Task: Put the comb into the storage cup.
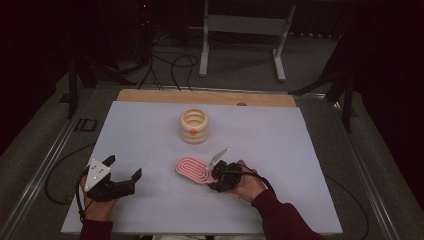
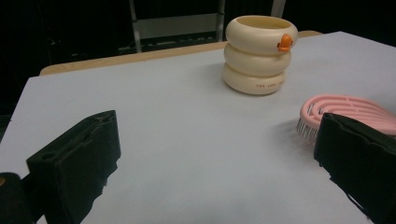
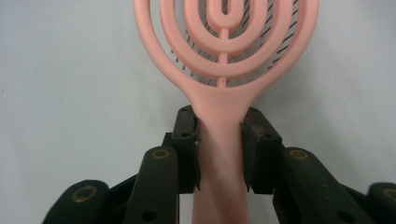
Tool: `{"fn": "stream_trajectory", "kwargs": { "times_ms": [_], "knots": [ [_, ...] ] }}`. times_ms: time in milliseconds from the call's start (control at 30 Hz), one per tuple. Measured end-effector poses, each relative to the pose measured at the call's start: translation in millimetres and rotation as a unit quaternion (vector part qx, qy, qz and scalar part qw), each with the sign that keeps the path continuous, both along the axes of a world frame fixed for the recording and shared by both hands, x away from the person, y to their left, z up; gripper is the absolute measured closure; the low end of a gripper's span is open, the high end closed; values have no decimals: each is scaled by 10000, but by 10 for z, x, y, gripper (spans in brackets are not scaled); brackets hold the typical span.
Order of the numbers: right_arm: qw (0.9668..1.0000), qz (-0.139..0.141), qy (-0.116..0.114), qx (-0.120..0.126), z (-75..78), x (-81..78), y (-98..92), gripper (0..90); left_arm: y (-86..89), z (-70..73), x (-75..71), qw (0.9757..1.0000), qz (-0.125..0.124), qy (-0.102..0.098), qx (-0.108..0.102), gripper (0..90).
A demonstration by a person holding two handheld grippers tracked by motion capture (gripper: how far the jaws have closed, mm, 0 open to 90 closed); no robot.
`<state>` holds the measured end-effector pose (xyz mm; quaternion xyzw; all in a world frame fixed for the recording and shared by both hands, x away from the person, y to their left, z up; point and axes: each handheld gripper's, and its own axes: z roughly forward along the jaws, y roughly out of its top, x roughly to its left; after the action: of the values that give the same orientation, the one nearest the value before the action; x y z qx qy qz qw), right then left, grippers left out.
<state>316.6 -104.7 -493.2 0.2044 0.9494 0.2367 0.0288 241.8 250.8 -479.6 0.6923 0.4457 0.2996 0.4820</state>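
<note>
In the right gripper view, the two black jaws of the right gripper [image 3: 220, 140] are closed against the handle of one pink hairbrush [image 3: 224, 56], one pad pressing on each side of the neck just below the head. The brush's head, with its looped open ribs and dark bristles beneath, runs up out of the top centre of that frame over the white table sheet [image 3: 70, 70]. In the high view, the brush [image 1: 192, 170] lies flat just below the middle of the frame, its head pointing to the upper left, and the right gripper [image 1: 218, 176] sits at its lower right end, the right hand [image 1: 247, 186] behind it and a dark red sleeve [image 1: 280, 215] coming in from the bottom edge.

The left gripper [image 1: 122, 167] rests at the lower left of the high view, its jaws spread wide with nothing between them, the left hand [image 1: 97, 202] under it. In the left gripper view, its jaws stand at the lower left and lower right corners.

One cream ringed cup [image 1: 194, 125] with an orange knob stands upright above the middle, well apart from both grippers.
</note>
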Motion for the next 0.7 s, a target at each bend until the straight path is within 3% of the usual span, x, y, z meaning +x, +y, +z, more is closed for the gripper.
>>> {"fn": "stream_trajectory", "kwargs": {
  "times_ms": [500,700],
  "knots": [
    [9995,-69,-138,285,57,3,-25,700,-43,14,17,9999,-3,147,4,9],
    [9989,-106,-236,392,74,11,-35,701,-71,44,30,9995,7,269,-136,9]
  ]
}}
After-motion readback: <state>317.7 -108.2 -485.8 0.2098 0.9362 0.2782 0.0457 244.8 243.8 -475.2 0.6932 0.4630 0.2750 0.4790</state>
